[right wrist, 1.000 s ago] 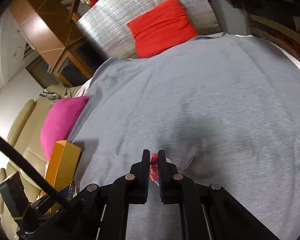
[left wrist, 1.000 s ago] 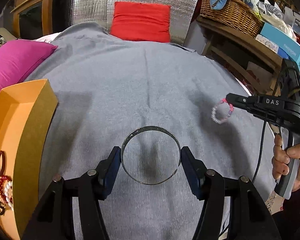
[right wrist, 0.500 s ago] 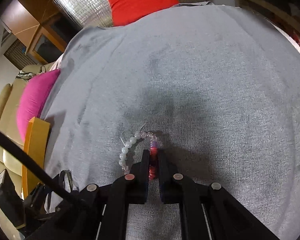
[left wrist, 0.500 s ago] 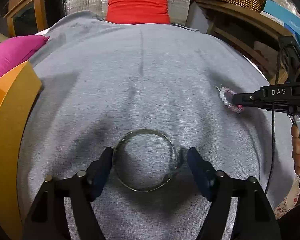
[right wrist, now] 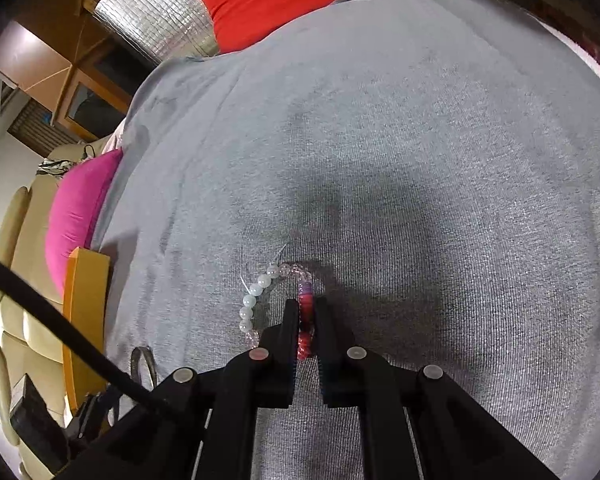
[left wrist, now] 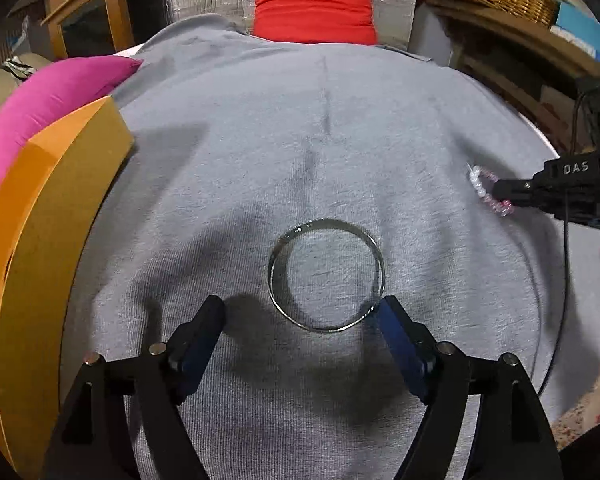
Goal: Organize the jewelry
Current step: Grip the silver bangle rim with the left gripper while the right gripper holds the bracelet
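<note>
Your left gripper (left wrist: pixel 300 314) had just opened, its jaws wide, the metal bangle (left wrist: pixel 326 275) lying free on the grey cloth (left wrist: pixel 260 152). Your right gripper (right wrist: pixel 306 307) stayed clamped on the beaded bracelet (right wrist: pixel 278 300), resting there; letting go likely came next.

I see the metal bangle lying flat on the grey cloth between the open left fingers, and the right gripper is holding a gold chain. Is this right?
Not quite. The right gripper is shut on a beaded bracelet of white, pink and red beads, not a gold chain; the right wrist view shows it. The rest holds: the metal bangle lies flat on the grey cloth between the open left gripper's fingers.
</note>
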`<state>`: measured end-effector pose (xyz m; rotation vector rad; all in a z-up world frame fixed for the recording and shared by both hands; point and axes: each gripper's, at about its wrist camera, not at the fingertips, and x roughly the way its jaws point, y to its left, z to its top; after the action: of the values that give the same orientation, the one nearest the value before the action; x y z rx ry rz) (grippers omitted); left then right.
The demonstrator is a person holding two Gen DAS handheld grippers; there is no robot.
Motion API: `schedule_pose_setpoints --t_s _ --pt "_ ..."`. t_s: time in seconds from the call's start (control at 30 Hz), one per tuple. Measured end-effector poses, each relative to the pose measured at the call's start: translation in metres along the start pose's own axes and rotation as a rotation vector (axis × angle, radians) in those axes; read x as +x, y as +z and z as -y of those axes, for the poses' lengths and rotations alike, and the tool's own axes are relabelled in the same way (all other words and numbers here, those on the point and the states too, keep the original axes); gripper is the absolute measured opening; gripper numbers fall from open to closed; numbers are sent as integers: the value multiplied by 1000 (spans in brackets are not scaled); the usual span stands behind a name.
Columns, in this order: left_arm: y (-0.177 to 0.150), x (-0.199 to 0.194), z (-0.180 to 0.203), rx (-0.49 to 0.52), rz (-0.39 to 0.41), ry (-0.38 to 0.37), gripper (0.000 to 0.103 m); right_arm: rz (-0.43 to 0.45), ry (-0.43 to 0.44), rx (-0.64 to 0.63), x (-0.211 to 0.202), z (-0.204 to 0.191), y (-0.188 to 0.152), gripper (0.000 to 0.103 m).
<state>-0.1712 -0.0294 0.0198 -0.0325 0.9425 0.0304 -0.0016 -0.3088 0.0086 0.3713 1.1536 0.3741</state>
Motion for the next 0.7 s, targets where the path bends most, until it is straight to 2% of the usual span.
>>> schedule_pose_setpoints --t_s 0.13,0.3,0.37,0.7 --pt "-9 -2 -3 -15 24 10 88 12 -18 -12 0 -6 -5 11" --pt "-20 -5 -5 -15 44 37 90 15 -19 -15 0 -8 -7 11" --pt "-19 -1 5 -17 48 42 91 14 -16 -15 0 -7 -6 11" --pt "-13 5 6 -30 39 75 101 21 -37 -27 2 -11 -6 11"
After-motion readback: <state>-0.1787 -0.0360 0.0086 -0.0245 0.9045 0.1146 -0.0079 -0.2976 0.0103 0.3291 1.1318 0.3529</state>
